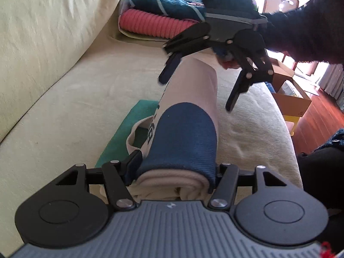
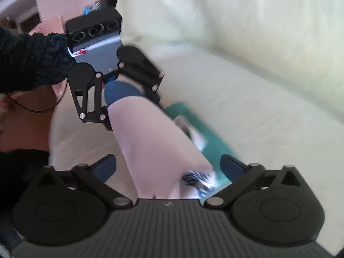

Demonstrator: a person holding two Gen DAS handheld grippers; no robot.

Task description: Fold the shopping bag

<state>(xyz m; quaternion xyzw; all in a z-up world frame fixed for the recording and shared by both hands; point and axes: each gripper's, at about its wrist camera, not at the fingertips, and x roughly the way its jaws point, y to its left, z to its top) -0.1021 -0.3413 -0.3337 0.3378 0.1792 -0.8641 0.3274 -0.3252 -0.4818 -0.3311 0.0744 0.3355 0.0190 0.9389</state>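
Observation:
A white shopping bag (image 1: 193, 86) with a navy patch (image 1: 185, 135) lies folded into a long narrow roll on a cream sofa seat. My left gripper (image 1: 176, 167) is shut on the roll's near, navy end. One handle loop (image 1: 137, 129) sticks out to the left over a green cloth (image 1: 126, 124). My right gripper (image 1: 196, 93) hovers open just above the far end, blurred, held by a dark-sleeved arm (image 1: 301, 32). In the right wrist view the bag (image 2: 154, 137) runs between the right gripper's (image 2: 168, 161) spread fingers without touching them, up to the left gripper (image 2: 133, 114).
The sofa backrest (image 1: 53, 32) rises on the left. Pink and teal cushions (image 1: 157, 19) are stacked at the far end of the seat. An open cardboard box (image 1: 292, 99) stands on the red wooden floor (image 1: 318, 116) beyond the seat's right edge.

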